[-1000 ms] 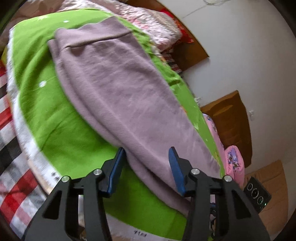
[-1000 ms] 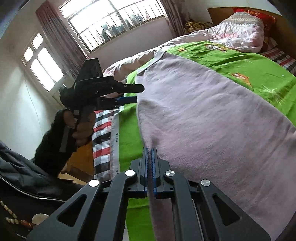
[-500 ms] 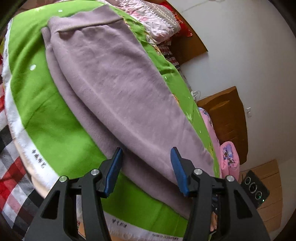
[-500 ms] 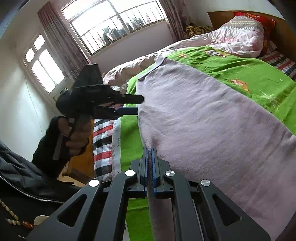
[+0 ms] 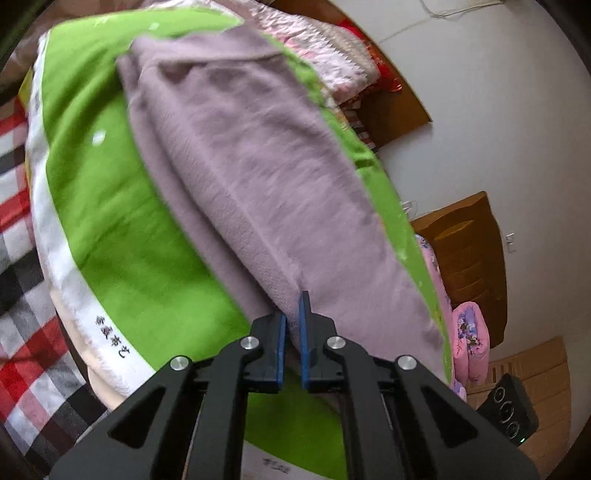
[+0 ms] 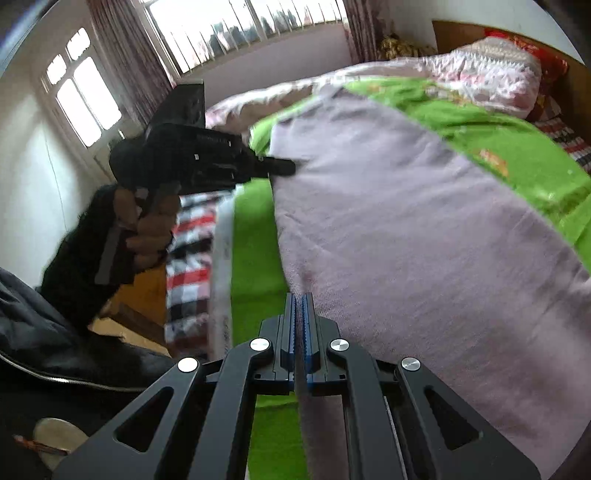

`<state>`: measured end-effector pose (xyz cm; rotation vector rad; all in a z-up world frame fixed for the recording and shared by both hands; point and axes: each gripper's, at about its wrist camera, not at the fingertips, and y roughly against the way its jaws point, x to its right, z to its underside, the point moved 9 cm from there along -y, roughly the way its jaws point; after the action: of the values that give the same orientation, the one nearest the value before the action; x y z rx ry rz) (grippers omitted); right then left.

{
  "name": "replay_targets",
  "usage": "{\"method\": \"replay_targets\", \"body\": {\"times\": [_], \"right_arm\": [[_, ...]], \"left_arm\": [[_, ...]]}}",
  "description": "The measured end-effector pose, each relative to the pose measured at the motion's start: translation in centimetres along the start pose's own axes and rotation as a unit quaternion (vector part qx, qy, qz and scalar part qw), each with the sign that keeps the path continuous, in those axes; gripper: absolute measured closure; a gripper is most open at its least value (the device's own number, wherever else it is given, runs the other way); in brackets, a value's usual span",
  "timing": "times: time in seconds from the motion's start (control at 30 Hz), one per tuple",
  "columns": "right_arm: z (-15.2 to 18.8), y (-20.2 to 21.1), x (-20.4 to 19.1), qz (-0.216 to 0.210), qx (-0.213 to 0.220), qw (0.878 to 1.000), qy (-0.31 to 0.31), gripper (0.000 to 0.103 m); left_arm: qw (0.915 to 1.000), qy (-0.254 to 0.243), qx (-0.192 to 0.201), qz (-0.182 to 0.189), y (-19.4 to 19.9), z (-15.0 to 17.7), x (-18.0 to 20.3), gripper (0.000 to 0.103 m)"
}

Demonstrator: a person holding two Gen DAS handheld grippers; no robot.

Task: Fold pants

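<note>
Mauve knit pants (image 5: 266, 177) lie lengthwise on a green blanket (image 5: 122, 229), folded leg over leg, the waistband at the far end in the left wrist view. My left gripper (image 5: 291, 314) is shut on the near edge of the pants. In the right wrist view the pants (image 6: 406, 221) fill the middle, and my right gripper (image 6: 300, 306) is shut on their near edge. The left gripper (image 6: 284, 168) shows there too, held by a hand, its tips at the far left edge of the pants.
The bed has a red, black and white checked sheet (image 5: 22, 332) at its side and a pink quilt (image 6: 491, 77) by the wooden headboard. A wooden cabinet (image 5: 465, 258) and a black speaker (image 5: 509, 413) stand by the wall. Windows (image 6: 229, 29) are behind the bed.
My left gripper, open around the pants edge before, has shut on it. The right gripper has stayed shut on the pants. Both views are blurred by motion.
</note>
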<state>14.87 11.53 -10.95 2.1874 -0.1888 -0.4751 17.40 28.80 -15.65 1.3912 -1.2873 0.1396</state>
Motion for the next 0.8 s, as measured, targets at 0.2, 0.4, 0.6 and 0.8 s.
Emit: {"method": "replay_targets", "body": {"times": [0.2, 0.4, 0.6, 0.8], "right_arm": [[0.1, 0.8, -0.3, 0.024, 0.001, 1.0, 0.002, 0.046], [1.6, 6.5, 1.4, 0.08, 0.046, 0.995, -0.044, 0.042], [9.7, 7.8, 3.9, 0.105, -0.004, 0.984, -0.143, 0.041], [14.2, 18.1, 7.3, 0.246, 0.08, 0.934, -0.245, 0.037]], "left_arm": [[0.9993, -0.033, 0.017, 0.002, 0.8, -0.5, 0.9, 0.065], [0.9787, -0.184, 0.075, -0.054, 2.3, -0.6, 8.2, 0.012], [0.9675, -0.252, -0.01, -0.024, -4.0, 3.1, 13.9, 0.012], [0.9206, -0.373, -0.108, 0.038, -9.5, 9.8, 23.3, 0.006]]}}
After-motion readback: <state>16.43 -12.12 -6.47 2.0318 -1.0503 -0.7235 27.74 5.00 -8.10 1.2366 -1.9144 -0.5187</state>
